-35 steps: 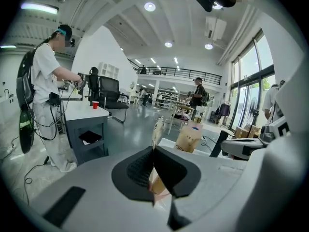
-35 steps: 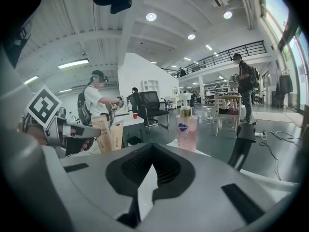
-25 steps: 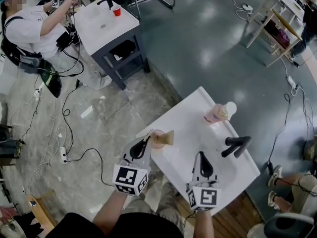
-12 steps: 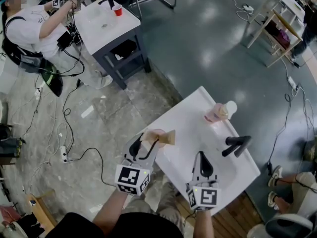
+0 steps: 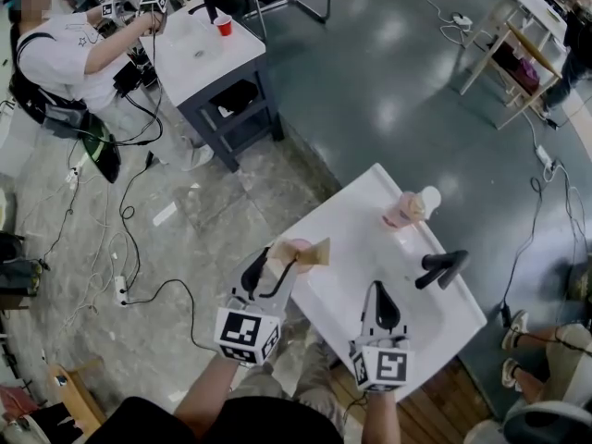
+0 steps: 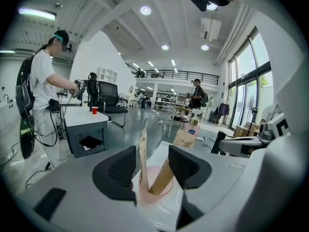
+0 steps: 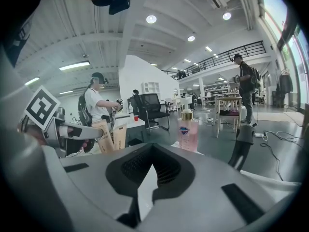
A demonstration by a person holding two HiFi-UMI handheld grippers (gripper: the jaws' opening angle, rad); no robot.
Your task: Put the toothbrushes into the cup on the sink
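Note:
A pink cup (image 5: 294, 250) stands at the left corner of the white sink (image 5: 356, 213). Two toothbrushes in brown paper sleeves rest in the pink cup (image 6: 153, 191), one upright (image 6: 143, 151) and one leaning right (image 6: 177, 146). My left gripper (image 5: 275, 266) is open; its jaws have just been opening and stand on either side of the cup without pressing it. The left gripper (image 6: 152, 170) holds nothing. Over the basin, my right gripper (image 5: 382, 314) is shut and empty, also seen in its own view (image 7: 152, 170).
A black faucet (image 5: 442, 268) and a pink soap bottle (image 5: 407, 209) stand at the sink's far side. Behind, a person works at a white table (image 5: 199, 49) with a red cup (image 5: 223, 26). Cables (image 5: 125, 248) trail over the floor at the left.
The left gripper's jaws were shut at the cup on a brown-sleeved toothbrush; they have opened and the toothbrush stays in the cup. The right gripper has not moved.

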